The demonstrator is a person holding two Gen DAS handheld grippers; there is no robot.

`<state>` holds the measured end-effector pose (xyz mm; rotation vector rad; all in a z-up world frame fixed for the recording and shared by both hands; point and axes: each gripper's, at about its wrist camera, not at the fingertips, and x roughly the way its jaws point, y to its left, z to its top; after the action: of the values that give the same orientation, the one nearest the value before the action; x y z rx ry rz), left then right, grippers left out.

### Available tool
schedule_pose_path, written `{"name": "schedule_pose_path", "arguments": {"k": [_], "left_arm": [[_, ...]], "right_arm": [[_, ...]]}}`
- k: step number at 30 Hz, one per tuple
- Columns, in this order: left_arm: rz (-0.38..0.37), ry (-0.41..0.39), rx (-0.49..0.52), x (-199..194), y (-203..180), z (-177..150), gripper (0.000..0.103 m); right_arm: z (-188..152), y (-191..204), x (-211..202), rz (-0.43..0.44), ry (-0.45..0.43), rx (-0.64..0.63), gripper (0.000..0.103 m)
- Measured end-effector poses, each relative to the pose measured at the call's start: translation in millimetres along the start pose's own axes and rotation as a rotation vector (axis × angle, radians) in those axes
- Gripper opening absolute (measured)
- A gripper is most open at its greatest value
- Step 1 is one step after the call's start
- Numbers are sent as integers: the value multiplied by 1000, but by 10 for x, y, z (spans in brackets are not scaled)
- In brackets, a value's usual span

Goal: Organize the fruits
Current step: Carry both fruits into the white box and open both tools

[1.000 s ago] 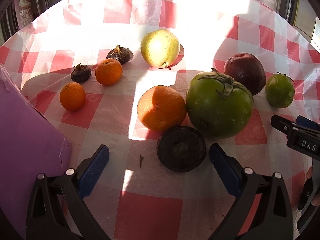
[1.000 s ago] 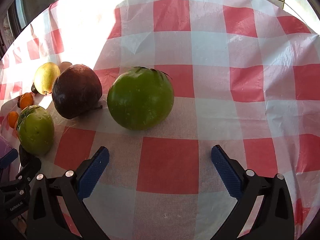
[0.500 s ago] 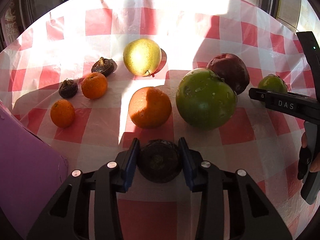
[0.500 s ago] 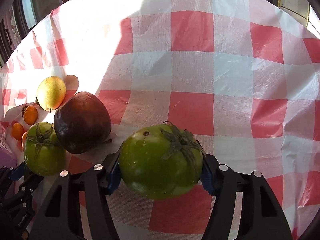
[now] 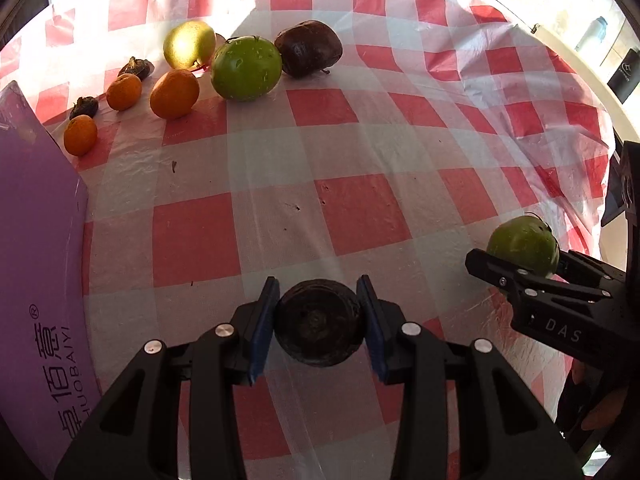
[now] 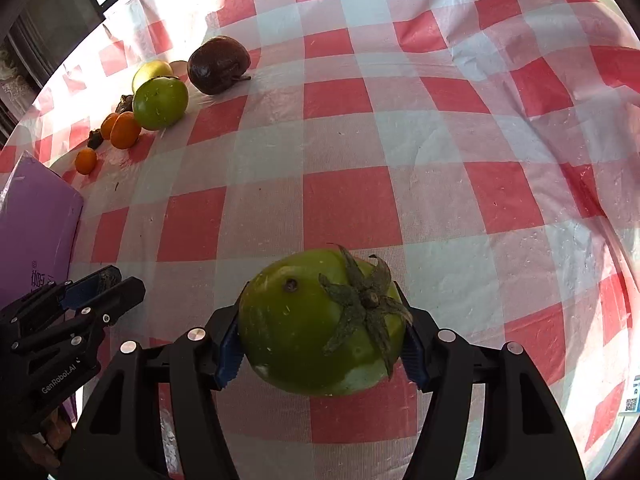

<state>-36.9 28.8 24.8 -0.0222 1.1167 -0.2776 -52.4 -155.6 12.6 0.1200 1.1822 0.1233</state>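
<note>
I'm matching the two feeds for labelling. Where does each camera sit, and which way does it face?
Left wrist: on the left hand-held gripper, looking steeply down at the checked tablecloth; its fingers clamp a dark round fruit.
Right wrist: on the right hand-held gripper, same tilt; its fingers clamp a green fruit.
Both show the far fruit row and each other's gripper.

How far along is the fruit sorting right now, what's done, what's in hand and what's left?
Nothing looks sorted yet. In hand: the left gripper is clamped on a dark round fruit, and the right gripper on a small green fruit. Left on the checked cloth: a pear, a big green fruit, a dark red fruit, three oranges and two small dark fruits.
</note>
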Motion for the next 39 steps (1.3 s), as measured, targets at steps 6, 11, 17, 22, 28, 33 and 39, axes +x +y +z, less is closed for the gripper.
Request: {"name": "schedule_pose_path", "arguments": {"k": [6, 11, 17, 22, 28, 33, 39], "left_arm": [[-43, -87, 99, -515, -93, 246, 40], [-2, -171, 115, -952, 117, 481, 40], [106, -228, 81, -1361, 710, 496, 40], [191, -213, 0, -1501, 1366, 323, 40], [258, -109, -157, -1307, 2240, 27, 40], [289, -7, -266, -1056, 2773, -192, 40], [271, 82, -366, -835, 3074, -454, 40]], "right_arm": [[-207, 169, -228, -9, -12, 61, 62], [-128, 612, -513, 42, -88, 16, 62], [23, 1326, -739, 130, -146, -125, 62], [83, 2046, -900, 264, -151, -323, 62], [-55, 2986, -868, 410, -47, -645, 62], [-364, 3636, -566, 366, 119, -932, 62], [-654, 4040, -73, 180, 313, -1139, 63]]}}
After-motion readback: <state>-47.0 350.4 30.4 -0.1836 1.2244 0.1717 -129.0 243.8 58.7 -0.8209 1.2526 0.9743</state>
